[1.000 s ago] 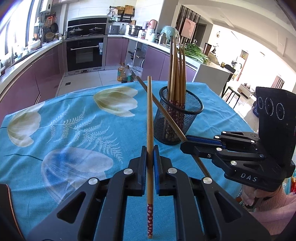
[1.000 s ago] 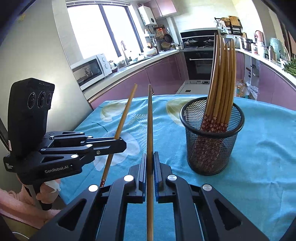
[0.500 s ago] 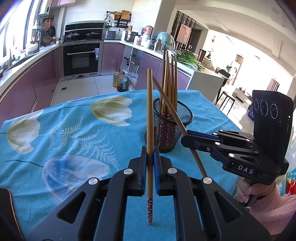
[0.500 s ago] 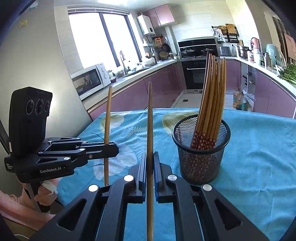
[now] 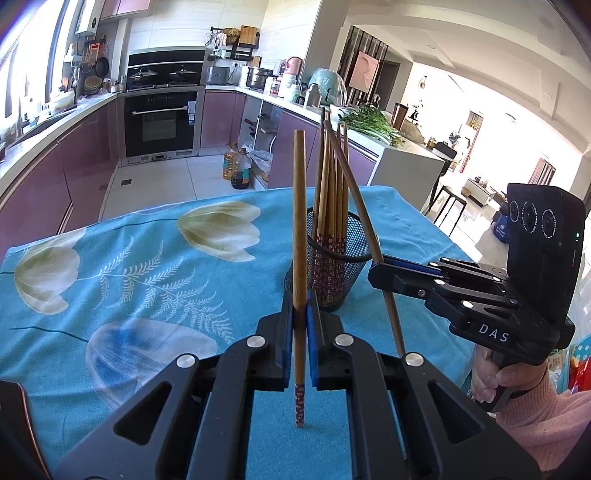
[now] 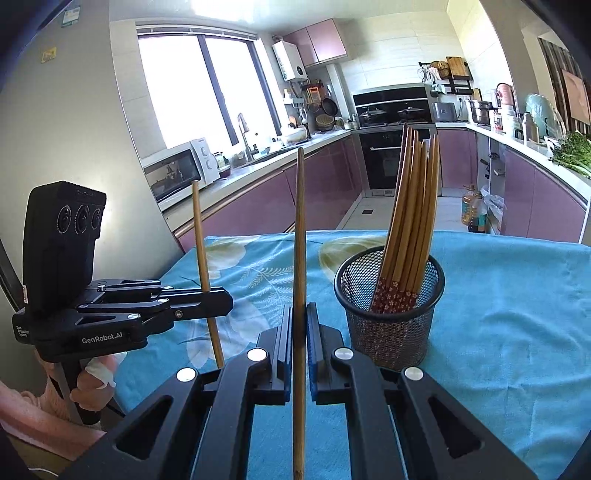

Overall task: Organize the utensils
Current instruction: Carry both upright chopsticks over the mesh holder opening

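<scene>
While each clamps one chopstick, left tool [image 6: 221, 301] reads "GenRobot.AI"; right tool [image 5: 376, 266], at 3 o'clock, reads "DAS".

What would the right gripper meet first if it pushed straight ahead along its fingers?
Probably the teal floral tablecloth. The right gripper, shut on a wooden chopstick, seems to pass left of the black mesh holder, though depth is unclear.

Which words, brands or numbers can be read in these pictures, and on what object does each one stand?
"DAS": white letters on the side of the right tool, seen from the left wrist.
"GenRobot.AI": white letters on the side of the left tool, seen from the right wrist.
Small white print at the rear end of the left tool: too small to read.
Stickers on the wall, and a brand mark on the microwave: blurred, unreadable.
</scene>
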{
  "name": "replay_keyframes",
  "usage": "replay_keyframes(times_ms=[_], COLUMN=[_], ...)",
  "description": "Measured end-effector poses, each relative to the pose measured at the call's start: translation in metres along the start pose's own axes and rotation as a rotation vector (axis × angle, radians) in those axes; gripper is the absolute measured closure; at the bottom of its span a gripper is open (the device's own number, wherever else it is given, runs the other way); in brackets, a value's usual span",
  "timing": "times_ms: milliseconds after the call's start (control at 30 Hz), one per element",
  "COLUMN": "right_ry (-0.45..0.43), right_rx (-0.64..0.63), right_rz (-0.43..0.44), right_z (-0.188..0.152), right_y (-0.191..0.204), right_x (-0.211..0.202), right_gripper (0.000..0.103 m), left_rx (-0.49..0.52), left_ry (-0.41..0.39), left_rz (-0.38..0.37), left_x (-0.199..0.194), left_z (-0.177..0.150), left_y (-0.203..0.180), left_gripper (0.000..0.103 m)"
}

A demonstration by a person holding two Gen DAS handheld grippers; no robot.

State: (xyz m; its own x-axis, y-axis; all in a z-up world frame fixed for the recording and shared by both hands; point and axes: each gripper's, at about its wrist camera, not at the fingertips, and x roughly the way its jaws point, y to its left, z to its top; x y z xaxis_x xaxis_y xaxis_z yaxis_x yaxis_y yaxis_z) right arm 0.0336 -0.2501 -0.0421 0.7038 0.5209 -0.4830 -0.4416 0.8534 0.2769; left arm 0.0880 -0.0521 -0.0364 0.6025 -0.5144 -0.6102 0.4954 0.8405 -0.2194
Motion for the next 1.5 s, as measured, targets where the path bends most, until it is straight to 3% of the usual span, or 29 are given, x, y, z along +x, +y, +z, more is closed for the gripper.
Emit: replay_keyframes(times_ms=[1500], right_ry=[-0.061], right_rx=[-0.033], right_rz=[-0.046], right_z=[0.019], right_y=[-0.008], right_x=[-0.013], right_gripper=[0.097], left_rx=[0.068], left_ry=[-0.041], left_rz=[-0.002], left_x=[-0.008], left_z=[0.031], left_y=[-0.016], left_gripper=[0.096])
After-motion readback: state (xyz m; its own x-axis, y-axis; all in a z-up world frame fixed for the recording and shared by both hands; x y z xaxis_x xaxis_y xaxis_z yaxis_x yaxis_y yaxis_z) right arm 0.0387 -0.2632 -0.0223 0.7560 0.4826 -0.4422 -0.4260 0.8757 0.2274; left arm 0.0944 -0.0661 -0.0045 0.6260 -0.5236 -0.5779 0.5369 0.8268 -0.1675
